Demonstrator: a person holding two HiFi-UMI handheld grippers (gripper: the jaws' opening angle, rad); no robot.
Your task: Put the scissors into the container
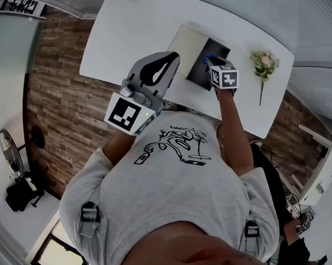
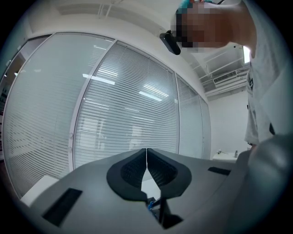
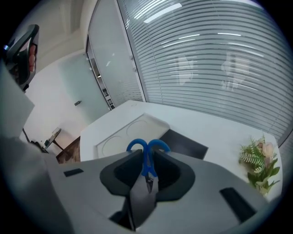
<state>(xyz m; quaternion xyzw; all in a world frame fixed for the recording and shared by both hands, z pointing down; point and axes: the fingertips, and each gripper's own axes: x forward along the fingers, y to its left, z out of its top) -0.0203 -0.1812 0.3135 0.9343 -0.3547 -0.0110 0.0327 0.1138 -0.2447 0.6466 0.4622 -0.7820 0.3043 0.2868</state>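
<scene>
Wood-plank floor point(image 1: 62, 119) all round, slatted blinds point(image 2: 123, 119) behind glass, and a white bench point(image 1: 132, 29) running across the top of the head view.

Over on the left, the left gripper point(image 1: 172, 57) is held at the bench's near edge, its marker cube point(image 1: 128, 114) close against the person's grey T-shirt point(image 1: 174, 184). Look down its own view and the jaws are together, tips meeting in a thin seam, nothing between them.

Moving to mid-bench, a pale panel point(image 1: 186, 47) with two round impressions lies flat. Right up against its right side sits the dark, shallow container point(image 1: 197, 73).

Now the right gripper point(image 1: 212, 62), marker cube point(image 1: 224, 77) up, angled down over the right part of that container. Its jaws are clamped on the scissors point(image 3: 146, 160): blue loop handles poke out past the jaw tips toward the bench, grey blades run back between the pads toward the camera. So the scissors are in the right gripper's grip, above the container and not lying in it; in the right gripper view the container's dark floor shows just beyond the handles. Whether the handles touch it, I can't tell.

Far right, well apart from the container, a flower sprig point(image 1: 263, 65) lies on the bench with its stem toward the near edge.
</scene>
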